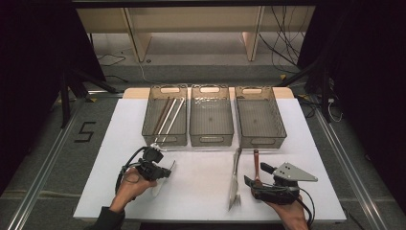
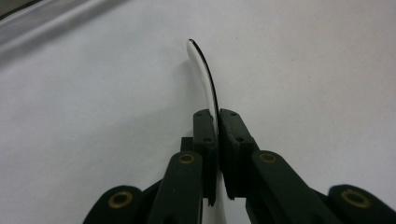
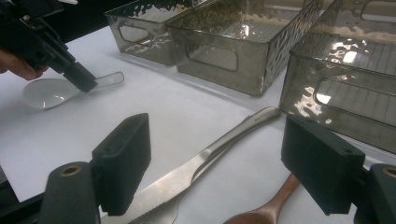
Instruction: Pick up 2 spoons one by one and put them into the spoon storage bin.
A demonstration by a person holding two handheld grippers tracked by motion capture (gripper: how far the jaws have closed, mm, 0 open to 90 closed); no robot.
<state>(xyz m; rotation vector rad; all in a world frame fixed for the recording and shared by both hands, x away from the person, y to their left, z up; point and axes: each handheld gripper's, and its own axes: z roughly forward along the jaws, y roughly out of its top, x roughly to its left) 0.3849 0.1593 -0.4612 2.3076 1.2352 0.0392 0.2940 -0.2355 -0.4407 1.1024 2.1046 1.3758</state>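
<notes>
So, high view: white table (image 1: 201, 191) with three smoked plastic bins (image 1: 211, 122) in a row at the far edge; the left bin (image 1: 165, 116) has chopsticks (image 1: 168, 116) in it.
Left hand (image 1: 128, 188): comes in from the bottom left, palm wrapped round the left gripper (image 1: 168, 171), which points right, low over the table.
Right hand (image 1: 287, 211): bottom right, holding the right gripper (image 1: 252, 184) pointing left toward a knife (image 1: 234, 177) and a wooden spoon (image 1: 256, 165).
Left gripper view: jaws pinched tight on the handle of a white spoon (image 2: 205, 79), which sticks out edge-on past the pads over the bare table.
Right gripper view: right gripper (image 3: 219, 163) has its jaws spread wide, nothing between the pads; the knife (image 3: 205, 161) and the wooden spoon (image 3: 266, 210) lie on the table under and past them, just beside each other.
Farther off there: the left gripper (image 3: 84, 81) is clamped on the white spoon (image 3: 51, 93), whose bowl sits on the table near the person's fingers (image 3: 16, 65).
</notes>
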